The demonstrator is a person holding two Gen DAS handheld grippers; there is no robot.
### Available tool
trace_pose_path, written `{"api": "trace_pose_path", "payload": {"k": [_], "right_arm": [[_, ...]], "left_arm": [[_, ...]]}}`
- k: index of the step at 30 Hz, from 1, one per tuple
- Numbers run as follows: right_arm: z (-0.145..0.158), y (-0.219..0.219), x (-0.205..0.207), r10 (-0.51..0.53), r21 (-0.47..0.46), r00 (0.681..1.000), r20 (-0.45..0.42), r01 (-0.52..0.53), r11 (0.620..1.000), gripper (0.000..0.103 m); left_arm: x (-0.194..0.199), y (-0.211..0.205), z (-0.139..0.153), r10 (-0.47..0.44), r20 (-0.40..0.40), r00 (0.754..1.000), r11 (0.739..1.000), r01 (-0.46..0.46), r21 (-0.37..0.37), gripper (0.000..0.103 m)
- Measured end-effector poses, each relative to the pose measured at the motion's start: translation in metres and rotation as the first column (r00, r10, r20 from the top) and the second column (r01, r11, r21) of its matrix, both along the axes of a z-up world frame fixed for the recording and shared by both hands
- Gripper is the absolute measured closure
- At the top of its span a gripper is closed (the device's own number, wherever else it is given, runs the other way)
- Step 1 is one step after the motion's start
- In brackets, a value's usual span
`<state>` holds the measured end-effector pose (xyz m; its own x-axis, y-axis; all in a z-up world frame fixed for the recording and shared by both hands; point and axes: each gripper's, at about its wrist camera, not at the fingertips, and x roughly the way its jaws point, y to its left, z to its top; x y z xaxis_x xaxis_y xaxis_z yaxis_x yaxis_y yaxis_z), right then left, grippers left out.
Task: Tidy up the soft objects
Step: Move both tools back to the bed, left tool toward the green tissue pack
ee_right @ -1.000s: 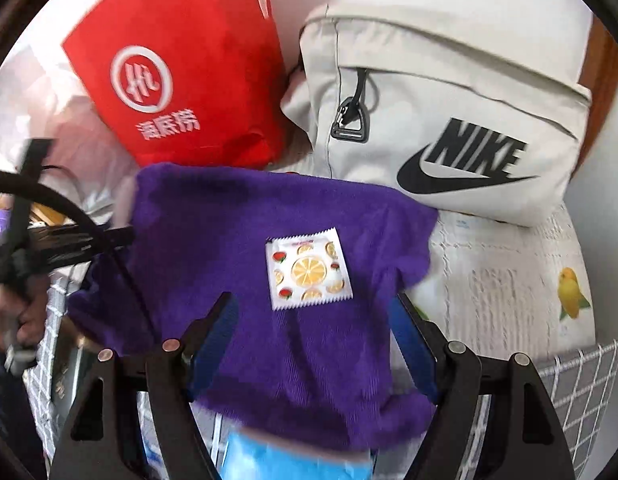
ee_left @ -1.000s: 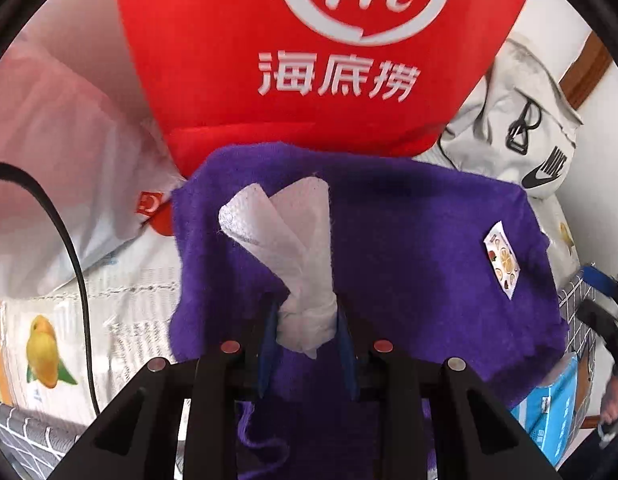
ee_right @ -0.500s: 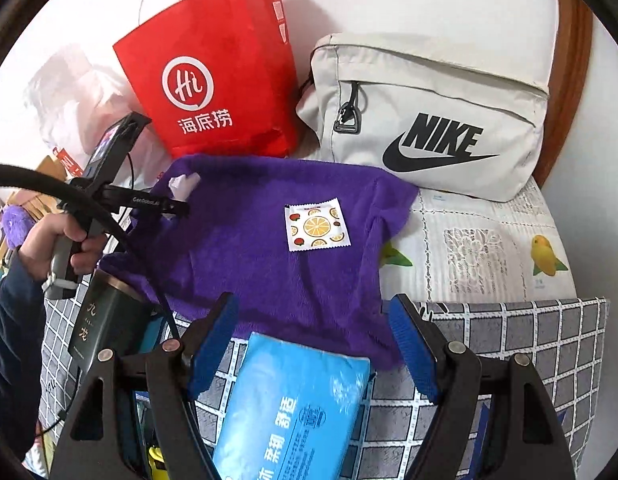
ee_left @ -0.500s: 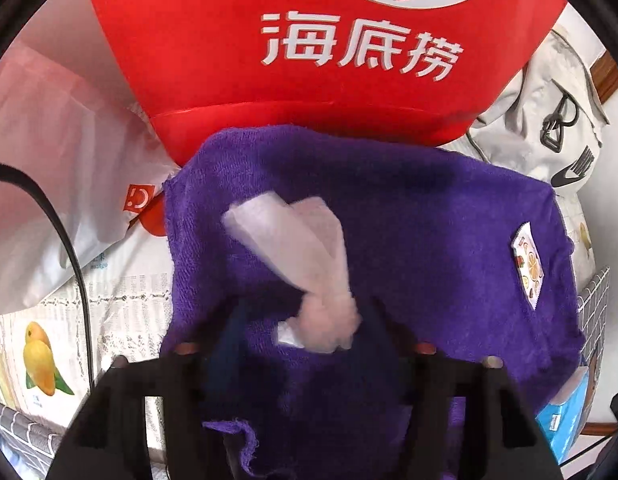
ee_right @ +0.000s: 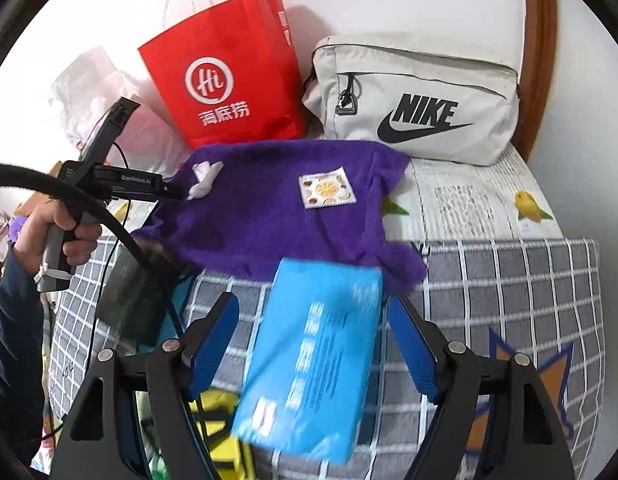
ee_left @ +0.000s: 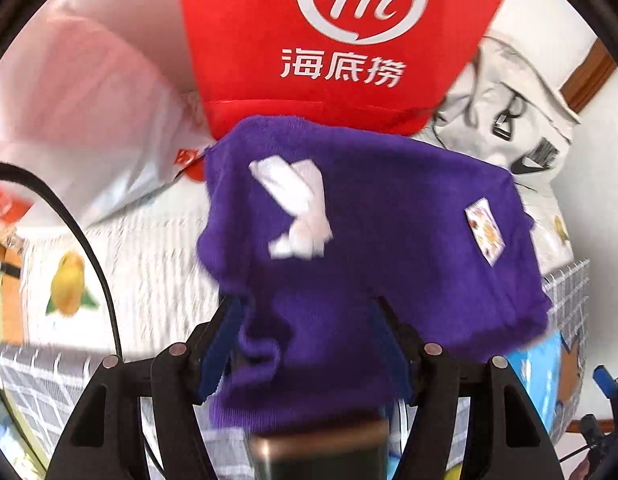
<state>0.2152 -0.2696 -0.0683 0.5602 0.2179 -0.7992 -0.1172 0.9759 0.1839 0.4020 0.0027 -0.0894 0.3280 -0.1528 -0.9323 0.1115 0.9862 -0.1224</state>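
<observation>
A: What surface is seen, and what room?

B: A bed or similar soft surface is covered by a grey checked blanket (ee_right: 509,300) in front and a white cloth with printed yellow birds (ee_right: 469,204) behind. A white wall is seen at the back, with a curved wooden frame (ee_right: 537,60) at the right. A red paper bag (ee_right: 229,76) and a beige Nike bag (ee_right: 421,100) are propped against the wall, side by side.

A: How is the task's thing described?

B: A purple towel (ee_right: 277,216) is spread over both cloths, just in front of the bags. A crumpled white tissue (ee_left: 297,208) lies on its left part, and a small fruit-printed sachet (ee_right: 327,188) near its middle. A blue tissue pack (ee_right: 313,360) lies at its near edge.

A: And the claws?

B: The left claw (ee_left: 309,344) is held apart, above the towel, clear of the tissue; nothing is gripped. The right claw (ee_right: 313,344) is held wide apart over the blue pack, whose sides are not pressed by the fingers (ee_right: 213,340).
</observation>
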Motion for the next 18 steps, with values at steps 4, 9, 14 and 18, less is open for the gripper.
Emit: {"api": "trace_pose_path", "payload": {"k": [4, 9, 14, 18], "right_arm": [[0.005, 0.007, -0.031, 0.021, 0.011, 1.0, 0.008, -0.021, 1.0, 0.026], [0.007, 0.021, -0.072, 0.039, 0.025, 0.999, 0.015, -0.039, 0.999, 0.026], [0.001, 0.027, -0.103, 0.032, 0.051, 0.999, 0.001, -0.032, 0.998, 0.026], [-0.008, 0.027, -0.12, 0.016, 0.078, 1.0, -0.016, -0.015, 0.997, 0.026]], "left_arm": [[-0.048, 0.012, 0.015, 0.008, 0.023, 1.0, 1.0, -0.007, -0.027, 0.039], [-0.111, 0.026, 0.025, -0.001, 0.077, 0.997, 1.0, 0.003, -0.022, 0.039], [-0.173, 0.022, 0.01, -0.003, 0.074, 0.997, 0.999, 0.006, -0.034, 0.039], [-0.211, 0.007, -0.004, -0.004, 0.056, 0.998, 0.997, 0.008, -0.08, 0.038]]}}
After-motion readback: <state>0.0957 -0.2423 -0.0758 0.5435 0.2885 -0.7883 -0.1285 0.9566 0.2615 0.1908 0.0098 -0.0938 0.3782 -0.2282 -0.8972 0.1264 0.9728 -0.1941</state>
